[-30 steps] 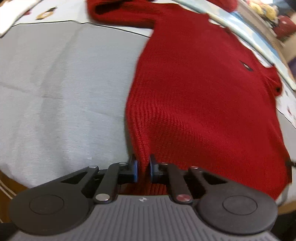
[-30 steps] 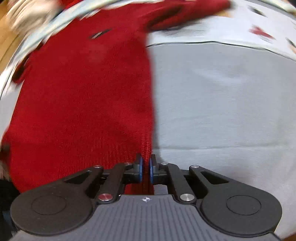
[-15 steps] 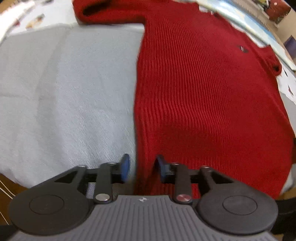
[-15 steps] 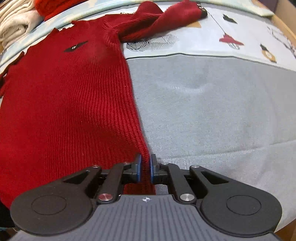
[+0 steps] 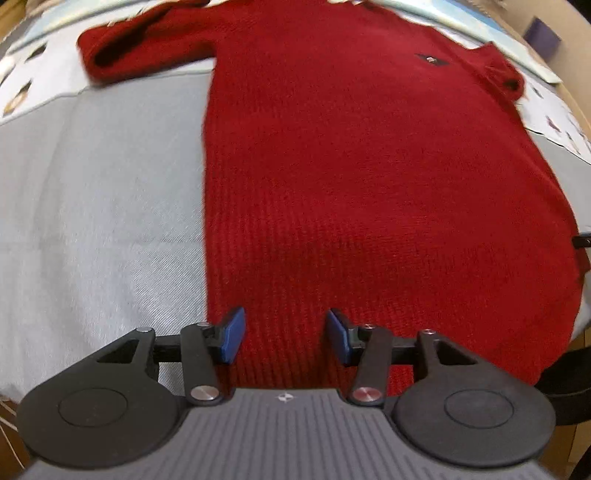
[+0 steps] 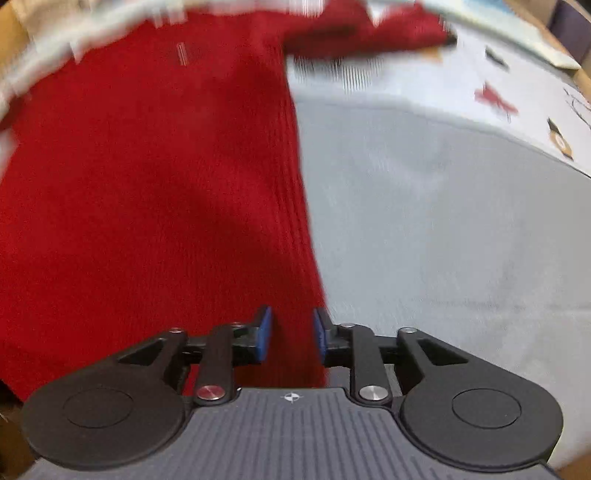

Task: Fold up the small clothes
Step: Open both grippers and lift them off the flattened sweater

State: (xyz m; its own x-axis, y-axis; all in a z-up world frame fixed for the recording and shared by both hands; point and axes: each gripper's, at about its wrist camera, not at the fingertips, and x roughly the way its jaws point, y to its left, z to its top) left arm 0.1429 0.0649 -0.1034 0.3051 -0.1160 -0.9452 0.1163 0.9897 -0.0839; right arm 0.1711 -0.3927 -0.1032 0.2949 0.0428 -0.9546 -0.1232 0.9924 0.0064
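Observation:
A small red knit sweater [image 5: 351, 177] lies flat on a grey cloth, hem towards me, with a small dark logo [image 5: 430, 60] on its chest. My left gripper [image 5: 284, 334] is open over the hem near the sweater's left edge, holding nothing. One sleeve [image 5: 147, 48] stretches out to the far left. In the right wrist view, which is blurred, the sweater [image 6: 147, 184] fills the left half. My right gripper [image 6: 291, 332] is open over the hem at the sweater's right edge, holding nothing. The other sleeve [image 6: 362, 33] lies at the far right.
The grey cloth [image 5: 92, 192] covers the surface on both sides of the sweater and also shows in the right wrist view [image 6: 443, 221]. A white patterned sheet [image 6: 498, 81] lies beyond it. The surface's near edge is just below both grippers.
Both grippers were shut on the sweater's hem and have opened, the left first, then the right. The sweater now lies flat and released. The right view has become blurred.

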